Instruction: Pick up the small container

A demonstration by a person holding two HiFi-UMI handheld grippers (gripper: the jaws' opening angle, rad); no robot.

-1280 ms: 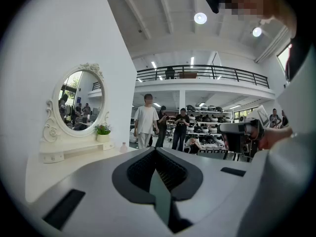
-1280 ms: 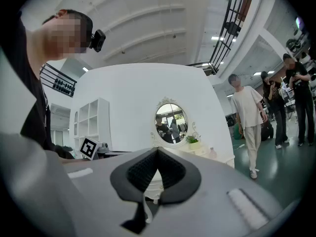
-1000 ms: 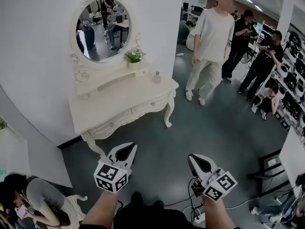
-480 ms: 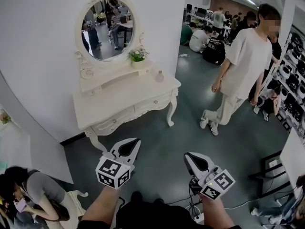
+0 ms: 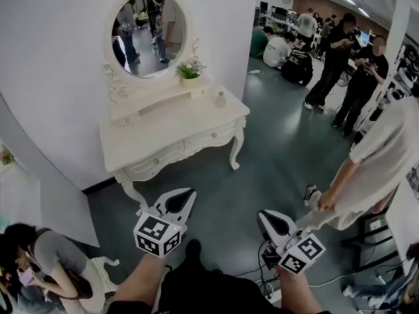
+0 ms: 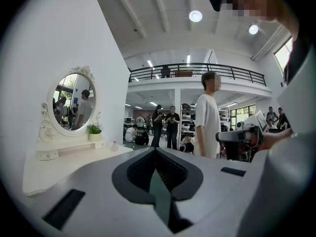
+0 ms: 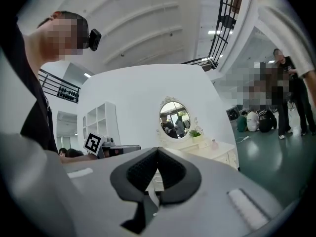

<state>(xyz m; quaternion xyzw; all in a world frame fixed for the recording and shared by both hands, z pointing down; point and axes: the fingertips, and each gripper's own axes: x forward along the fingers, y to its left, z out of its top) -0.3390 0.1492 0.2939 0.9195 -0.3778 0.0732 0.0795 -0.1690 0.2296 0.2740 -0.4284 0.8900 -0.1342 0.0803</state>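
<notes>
The small container (image 5: 220,99), a pale pink bottle, stands near the right end of the white dressing table (image 5: 157,142). It also shows small in the left gripper view (image 6: 114,146) and the right gripper view (image 7: 214,143). My left gripper (image 5: 191,192) is held low over the dark floor, short of the table's front, and is shut with nothing in it. My right gripper (image 5: 262,214) hangs beside it to the right, also shut and empty. Both point toward the table, well away from the container.
An oval mirror (image 5: 148,36) and a small potted plant (image 5: 190,72) sit on the table's raised back shelf. A person in white (image 5: 380,169) stands close at the right. Others stand at the back right. Someone sits at the lower left (image 5: 39,273). Cables (image 5: 268,286) lie on the floor.
The person in white has walked from the back right down to the near right. Both grippers have hardly moved and stay shut.
</notes>
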